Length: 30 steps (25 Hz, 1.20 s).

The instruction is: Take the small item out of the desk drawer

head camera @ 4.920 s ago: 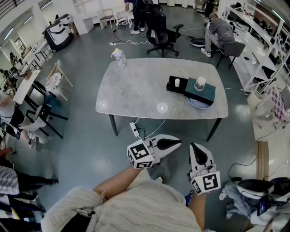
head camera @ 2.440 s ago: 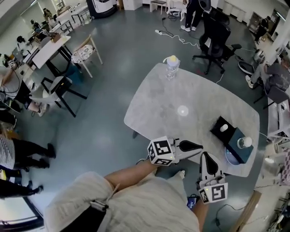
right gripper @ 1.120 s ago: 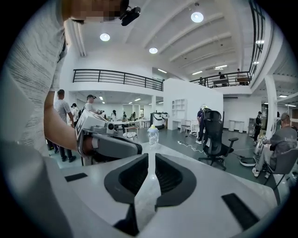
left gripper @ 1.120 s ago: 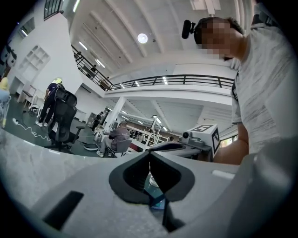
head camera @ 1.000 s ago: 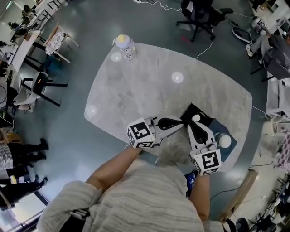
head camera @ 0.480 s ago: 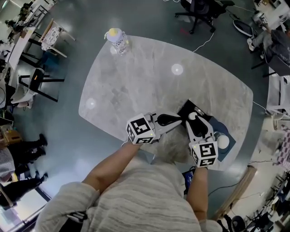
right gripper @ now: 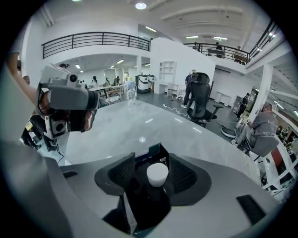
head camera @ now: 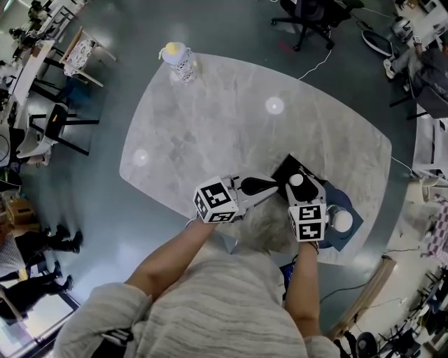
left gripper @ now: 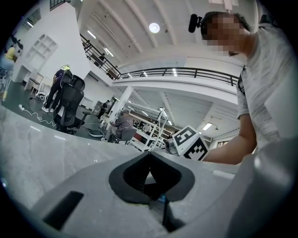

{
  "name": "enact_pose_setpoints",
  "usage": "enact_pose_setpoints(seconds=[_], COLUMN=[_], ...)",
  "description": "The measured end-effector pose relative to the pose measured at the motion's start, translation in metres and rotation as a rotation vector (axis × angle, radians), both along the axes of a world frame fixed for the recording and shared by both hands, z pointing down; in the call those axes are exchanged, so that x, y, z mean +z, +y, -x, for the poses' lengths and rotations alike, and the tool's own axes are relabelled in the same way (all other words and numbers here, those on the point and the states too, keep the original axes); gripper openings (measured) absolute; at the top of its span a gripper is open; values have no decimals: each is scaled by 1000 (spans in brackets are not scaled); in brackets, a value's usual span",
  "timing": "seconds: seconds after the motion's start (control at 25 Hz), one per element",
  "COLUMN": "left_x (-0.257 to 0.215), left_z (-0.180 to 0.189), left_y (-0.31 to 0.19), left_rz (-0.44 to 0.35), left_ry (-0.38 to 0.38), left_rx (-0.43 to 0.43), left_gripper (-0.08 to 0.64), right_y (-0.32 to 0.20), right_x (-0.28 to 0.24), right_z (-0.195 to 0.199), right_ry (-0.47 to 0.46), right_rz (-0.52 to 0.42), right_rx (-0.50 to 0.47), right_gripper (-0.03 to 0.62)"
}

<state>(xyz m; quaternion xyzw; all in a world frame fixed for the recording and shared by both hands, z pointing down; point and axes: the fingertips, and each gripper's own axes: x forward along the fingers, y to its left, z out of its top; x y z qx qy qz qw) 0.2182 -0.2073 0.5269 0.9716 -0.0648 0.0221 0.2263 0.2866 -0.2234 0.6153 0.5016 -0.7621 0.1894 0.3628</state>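
A black drawer (head camera: 306, 170) stands pulled out of a teal desk box (head camera: 348, 210) at the near right of the grey table (head camera: 231, 119). In it sits a small white cylinder (head camera: 296, 179) (right gripper: 157, 175). My right gripper (head camera: 297, 184) (right gripper: 152, 171) reaches into the drawer with its jaws opening; the cylinder stands between the dark pads (right gripper: 125, 173), which do not press it. My left gripper (head camera: 270, 186) (left gripper: 149, 157) hovers just left of the drawer, tips together, with nothing in them.
A clear bottle with a yellow cap (head camera: 177, 59) (right gripper: 131, 91) stands at the table's far left end. A white round object (head camera: 341, 219) rests on the teal box. The table's near edge runs under both grippers. Office chairs (head camera: 311, 17) stand beyond the table.
The right gripper has moved forward over the drawer and its jaws have spread around the white cylinder. The left gripper has stayed beside the drawer.
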Motion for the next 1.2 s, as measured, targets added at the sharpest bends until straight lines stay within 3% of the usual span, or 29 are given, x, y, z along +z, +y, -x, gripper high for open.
enact_pose_setpoints(seconds=[0.52, 0.92, 1.2], left_x=[2, -1, -3], left_z=[4, 9, 14], left_y=[-6, -4, -2], left_rz=[10, 14, 6], left_ry=[-9, -12, -9], left_rx=[-15, -15, -9], left_gripper=[17, 17, 17], right_y=[-7, -10, -9], right_x=[46, 55, 54], right_z=[-10, -17, -18], right_ry=[106, 169, 154], right_rz=[176, 219, 216], right_rx=[24, 30, 67], right_gripper=[202, 201, 190])
